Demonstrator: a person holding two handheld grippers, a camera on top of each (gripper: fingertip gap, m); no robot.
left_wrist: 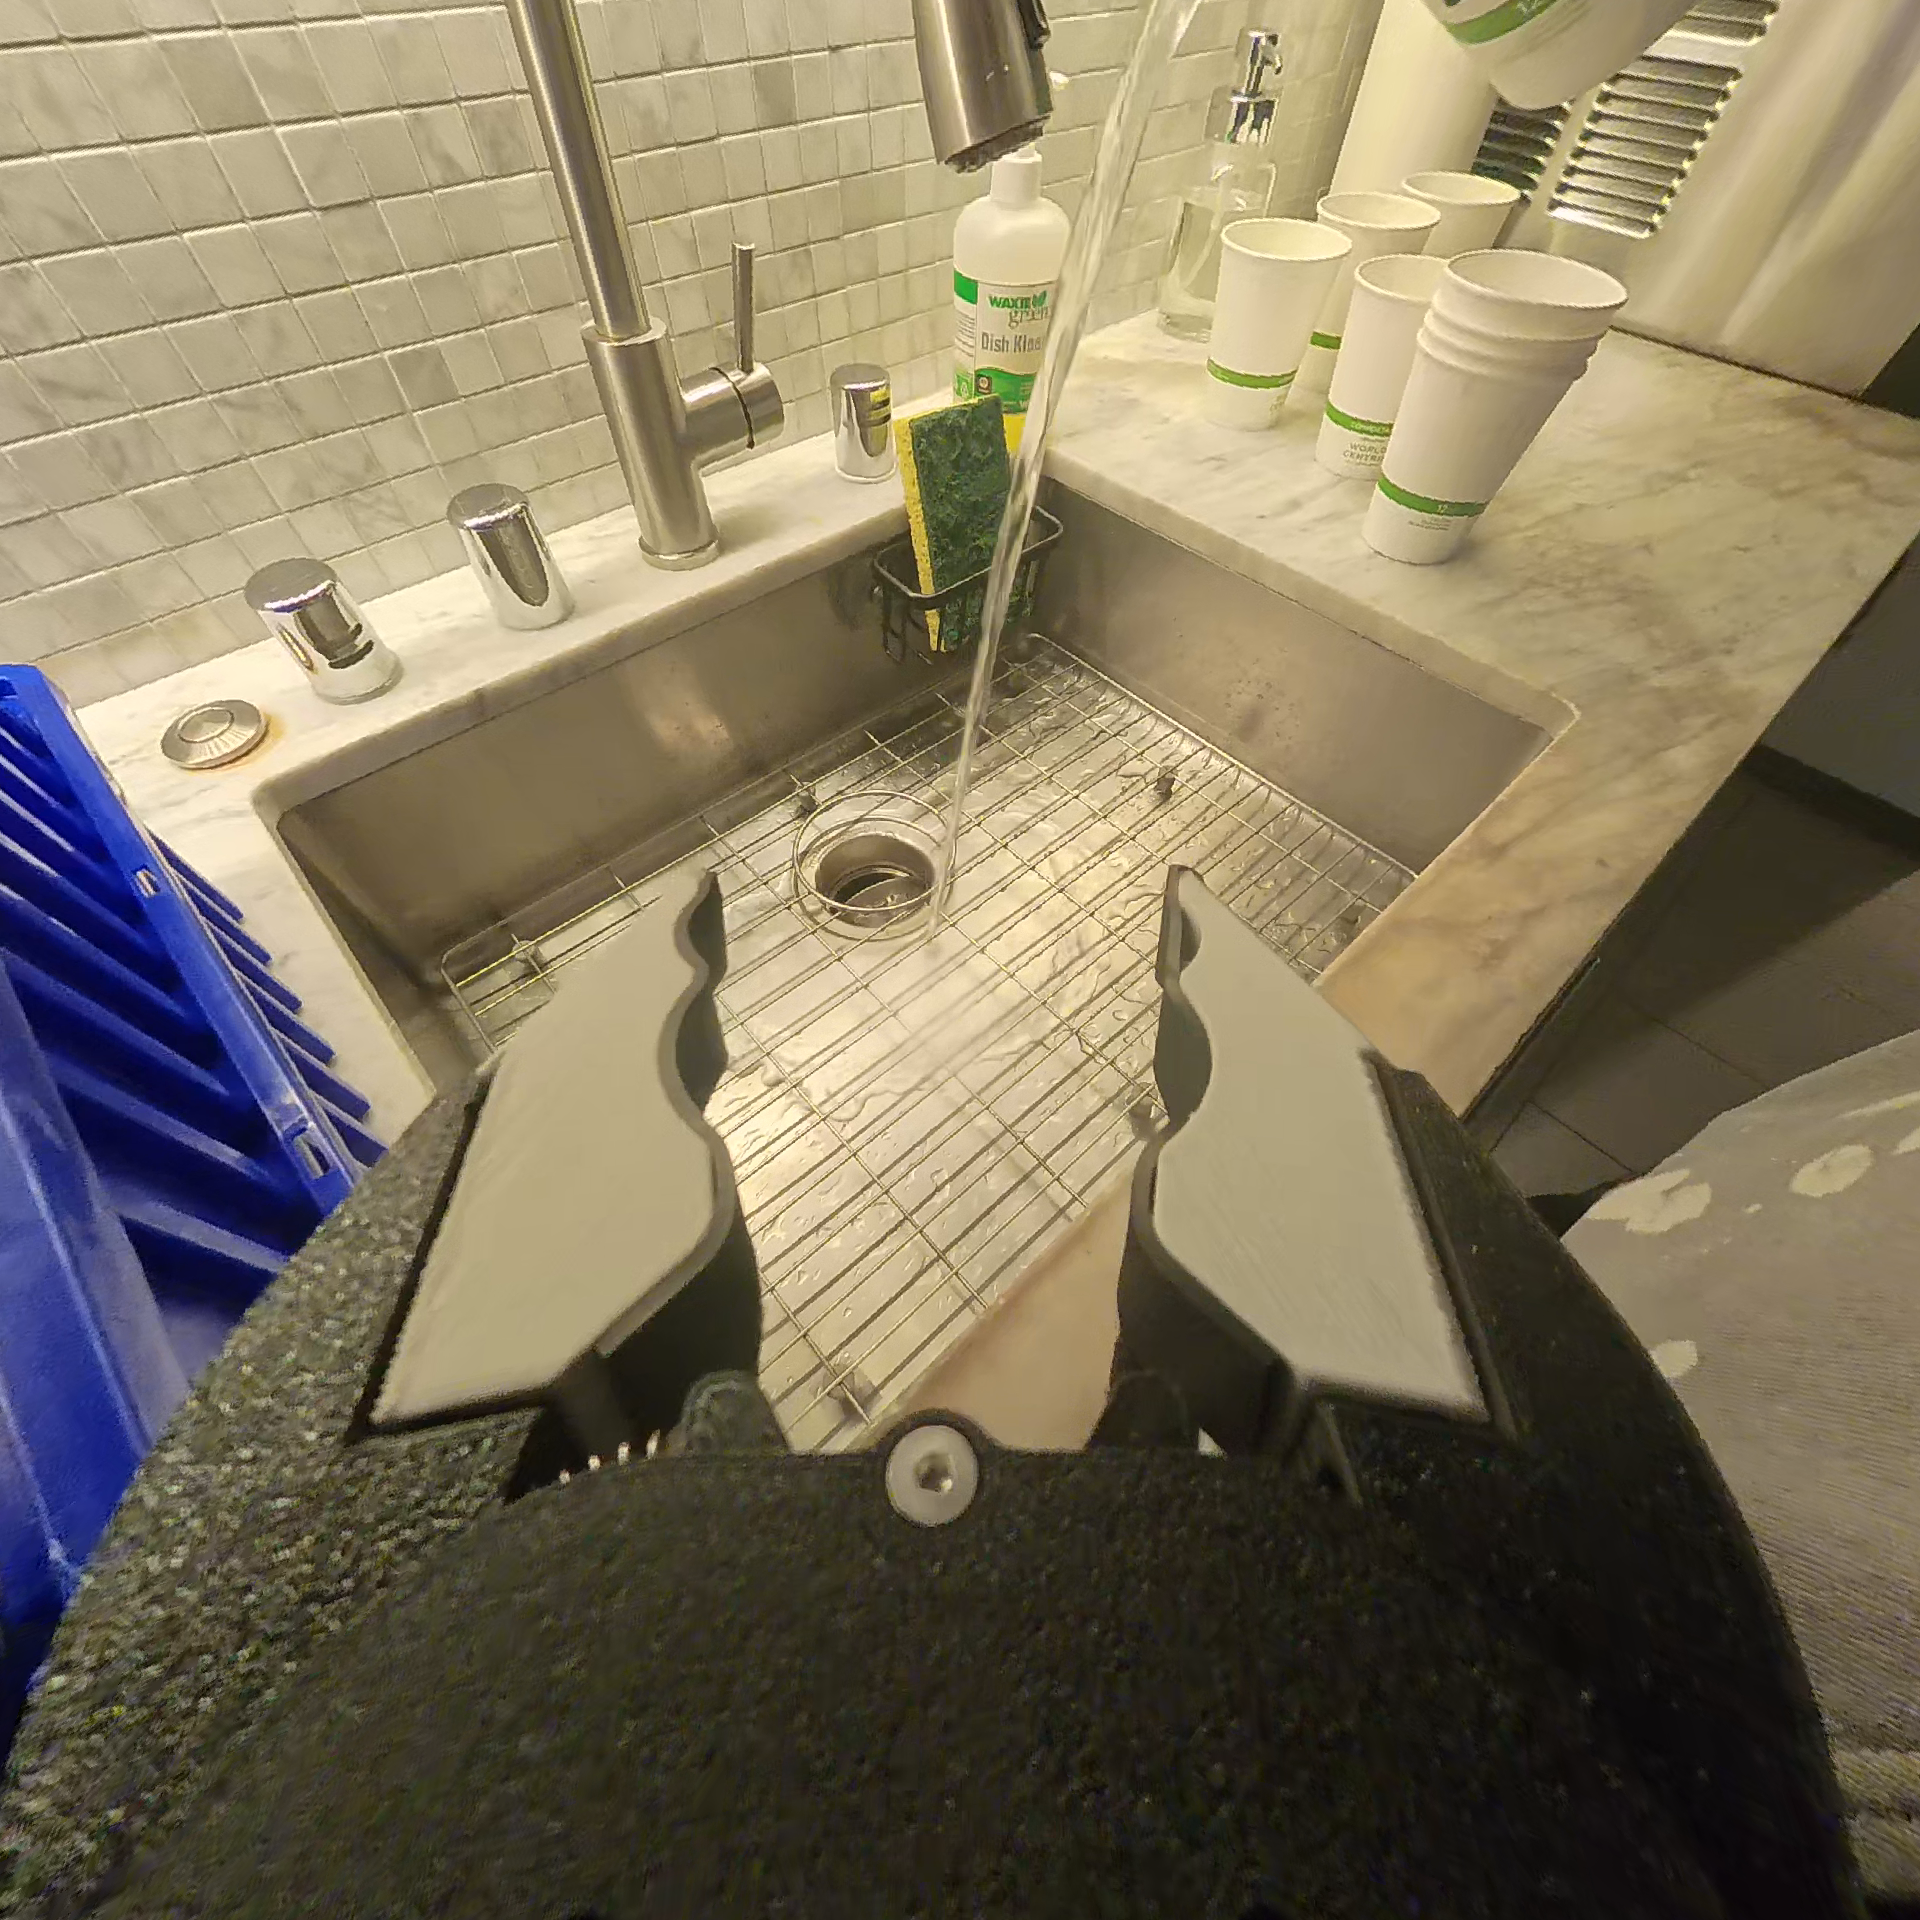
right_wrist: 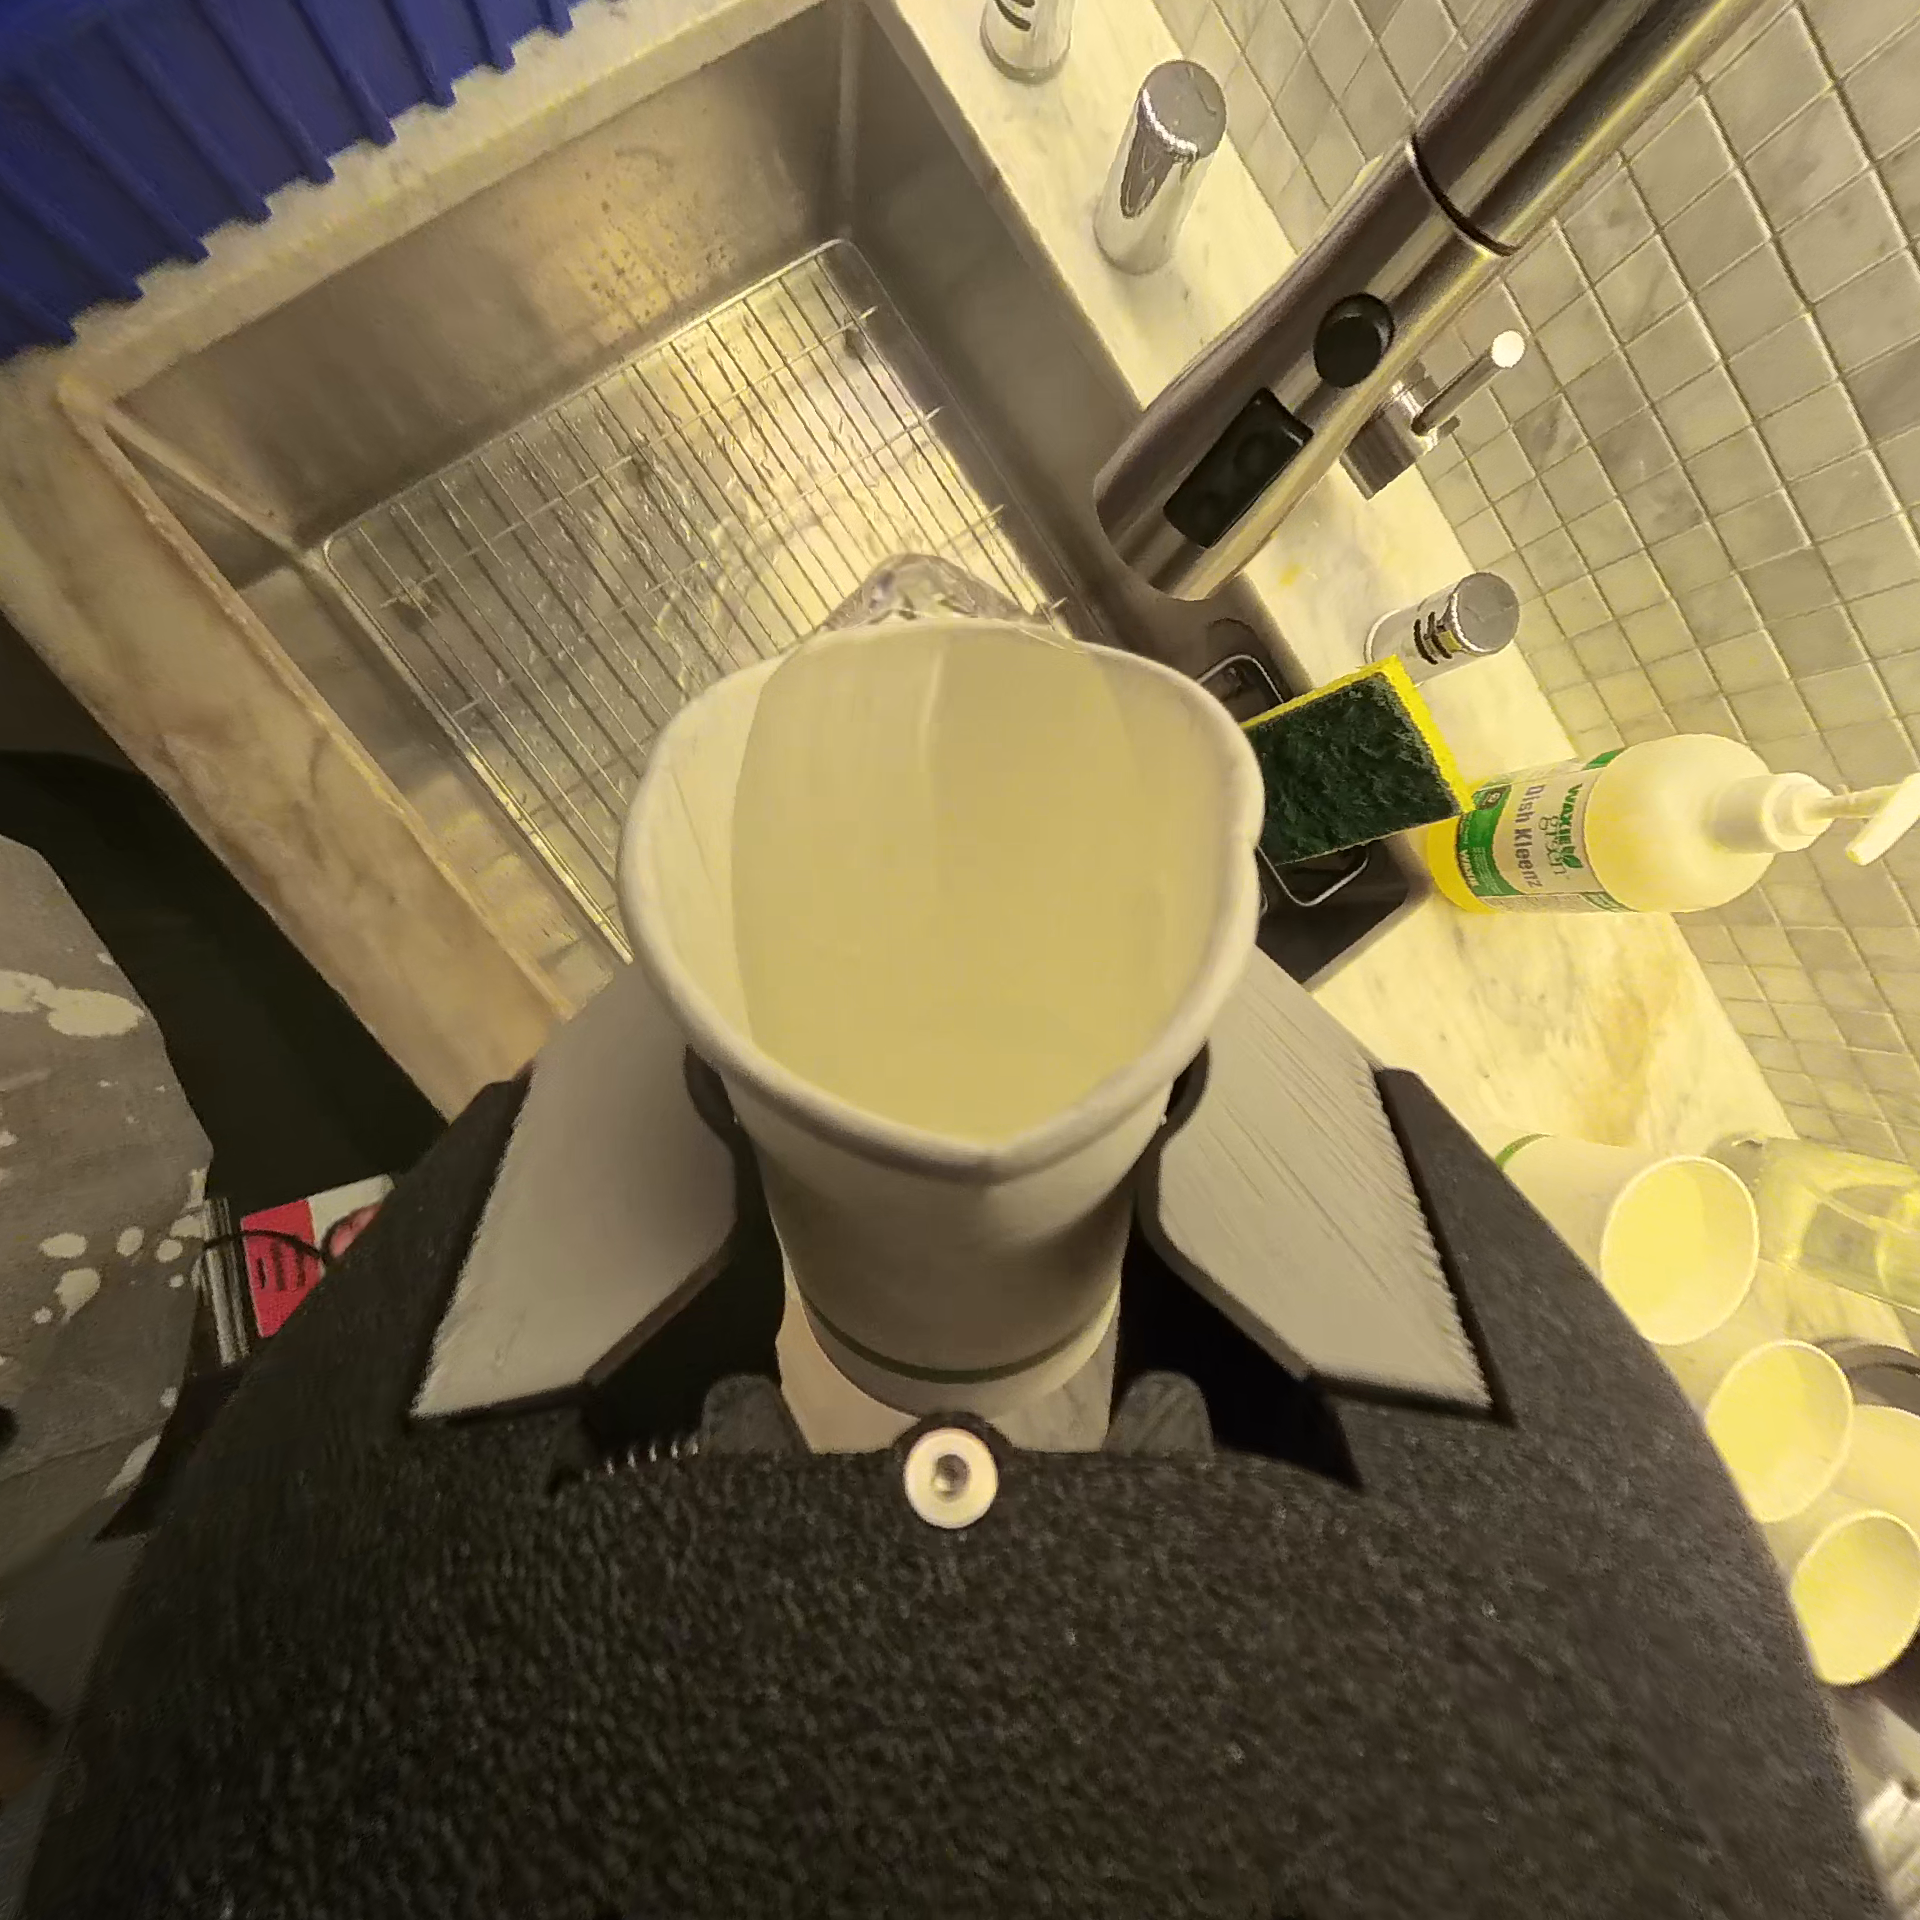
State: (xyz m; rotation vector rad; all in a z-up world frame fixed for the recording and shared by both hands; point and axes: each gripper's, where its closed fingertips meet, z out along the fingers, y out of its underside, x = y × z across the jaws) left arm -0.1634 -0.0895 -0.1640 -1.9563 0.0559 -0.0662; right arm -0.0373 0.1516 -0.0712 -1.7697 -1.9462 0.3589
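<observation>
Squeezed white paper cup (right_wrist: 940, 935) tilted in right gripper (right_wrist: 940, 1081), pouring water; left gripper (left_wrist: 940, 914) spread, empty

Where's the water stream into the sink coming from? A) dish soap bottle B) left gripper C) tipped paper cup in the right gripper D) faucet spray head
C: the white paper cup, squeezed in the right gripper, is tilted over the steel sink and water spills off its rim.

Grey marble-tile wall (left_wrist: 260, 260), veined marble counter (left_wrist: 1558, 582), slatted vent (left_wrist: 1652, 135) at upper right — warm, yellowish light
</observation>
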